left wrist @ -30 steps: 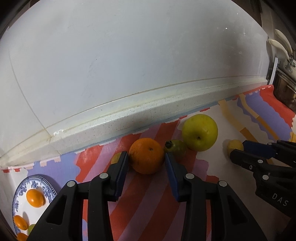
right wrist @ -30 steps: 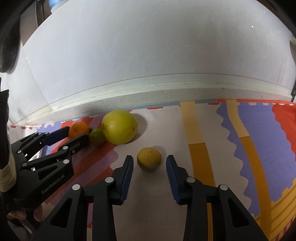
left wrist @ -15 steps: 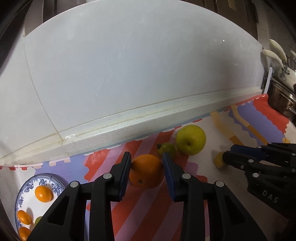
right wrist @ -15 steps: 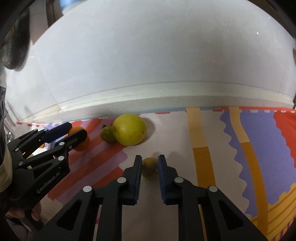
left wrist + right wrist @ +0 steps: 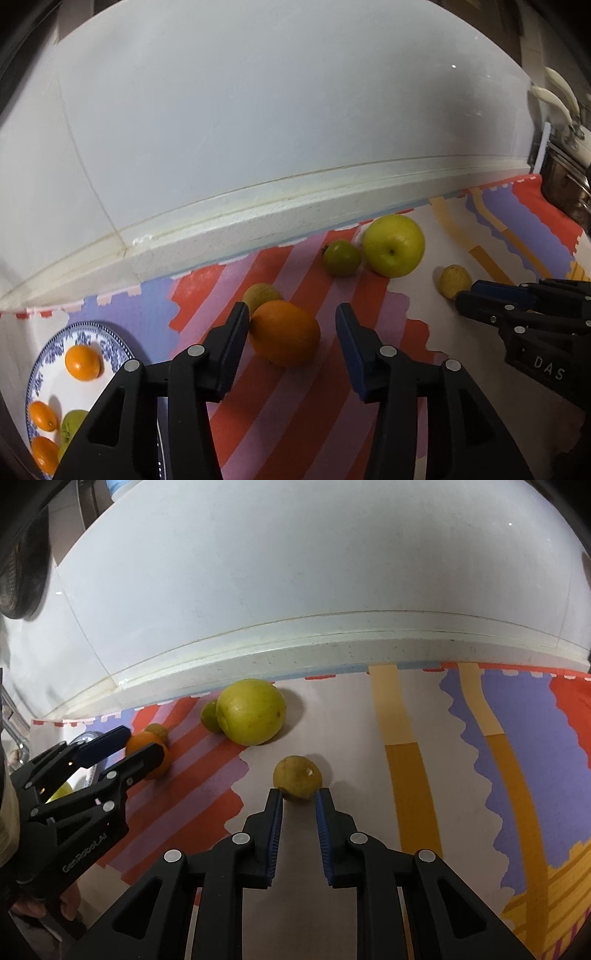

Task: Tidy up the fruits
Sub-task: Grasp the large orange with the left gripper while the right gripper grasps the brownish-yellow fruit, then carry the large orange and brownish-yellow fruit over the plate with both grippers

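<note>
While both grippers pointed down at the patterned mat (image 5: 280, 413), the fruits lay in a loose row along the far ledge.

At far left, a blue-rimmed plate (image 5: 107, 341) carried small oranges (image 5: 82, 362) and a green fruit, partly hidden behind the left gripper's body.

The left gripper (image 5: 290, 326) had just been opening. Its jaws stood apart around the orange (image 5: 284, 332), which rested on the mat. The left pad lay against or just beside the fruit; a clear gap separated the right pad from it. The orange was released, not grasped.

Just beyond the orange lay a small yellow-green fruit (image 5: 260, 295). Farther right, a small green fruit (image 5: 341, 257) touched the large yellow-green fruit (image 5: 393, 245), both near the ledge.

To the right, on a pale area of the mat, the right gripper (image 5: 298, 797) had its jaws closed narrowly. The pad tips pinched the near edge of the small yellowish fruit (image 5: 297, 777), most of which projected beyond them.
</note>
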Demonstrator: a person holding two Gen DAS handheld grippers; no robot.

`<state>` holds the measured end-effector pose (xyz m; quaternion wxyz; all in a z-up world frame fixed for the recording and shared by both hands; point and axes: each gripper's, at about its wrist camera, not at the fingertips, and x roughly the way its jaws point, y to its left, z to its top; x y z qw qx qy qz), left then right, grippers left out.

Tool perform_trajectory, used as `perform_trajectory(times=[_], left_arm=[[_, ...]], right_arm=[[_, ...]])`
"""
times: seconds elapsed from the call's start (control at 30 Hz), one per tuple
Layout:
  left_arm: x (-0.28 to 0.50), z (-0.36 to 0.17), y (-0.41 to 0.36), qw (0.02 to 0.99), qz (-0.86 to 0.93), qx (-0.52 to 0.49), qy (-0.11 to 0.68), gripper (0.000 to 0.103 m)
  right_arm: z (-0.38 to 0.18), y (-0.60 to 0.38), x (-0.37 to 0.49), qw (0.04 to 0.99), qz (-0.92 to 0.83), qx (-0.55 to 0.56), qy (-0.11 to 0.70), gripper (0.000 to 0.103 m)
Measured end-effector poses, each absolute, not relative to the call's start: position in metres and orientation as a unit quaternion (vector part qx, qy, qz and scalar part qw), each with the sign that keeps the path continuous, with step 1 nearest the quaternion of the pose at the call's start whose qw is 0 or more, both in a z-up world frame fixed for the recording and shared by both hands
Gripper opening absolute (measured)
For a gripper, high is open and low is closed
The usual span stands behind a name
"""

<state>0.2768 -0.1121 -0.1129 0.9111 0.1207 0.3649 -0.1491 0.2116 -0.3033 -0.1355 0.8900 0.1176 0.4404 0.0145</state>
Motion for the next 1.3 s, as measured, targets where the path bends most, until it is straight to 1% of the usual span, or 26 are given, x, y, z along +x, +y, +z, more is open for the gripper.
perform_trajectory(times=[0.1,0.13,0.17,0.23,0.3,0.43,0.5,0.87,1.3], left_arm=[[0.278,-0.114,-0.107,0.910,-0.149,0.112,0.370,0.048],[0.278,-0.115,-0.106,0.911,-0.147,0.111,0.370,0.048],[0.279,-0.117,-0.106,0.910,-0.144,0.112,0.373,0.048],[0.281,-0.122,-0.104,0.905,-0.138,0.109,0.387,0.048],[0.282,-0.122,-0.100,0.906,-0.137,0.098,0.389,0.041],[0.280,-0.121,-0.093,0.905,-0.138,0.081,0.393,0.041],[0.279,-0.121,-0.092,0.905,-0.140,0.076,0.395,0.041],[0.251,-0.093,-0.089,0.913,-0.151,0.047,0.375,0.040],[0.202,-0.046,-0.052,0.932,-0.125,0.018,0.340,0.040]], right_arm=[[-0.137,-0.307,0.215,0.889,0.016,0.115,0.443,0.020],[-0.137,-0.308,0.216,0.889,0.018,0.115,0.443,0.022],[-0.137,-0.306,0.217,0.890,0.018,0.113,0.441,0.030],[-0.135,-0.306,0.219,0.895,0.015,0.109,0.433,0.037],[-0.134,-0.307,0.222,0.897,0.012,0.102,0.430,0.037],[-0.131,-0.296,0.221,0.897,0.016,0.094,0.432,0.036],[-0.133,-0.286,0.222,0.896,0.020,0.092,0.433,0.030],[-0.107,-0.270,0.202,0.905,0.049,0.087,0.414,0.030],[-0.069,-0.221,0.177,0.915,0.101,0.071,0.384,0.030]])
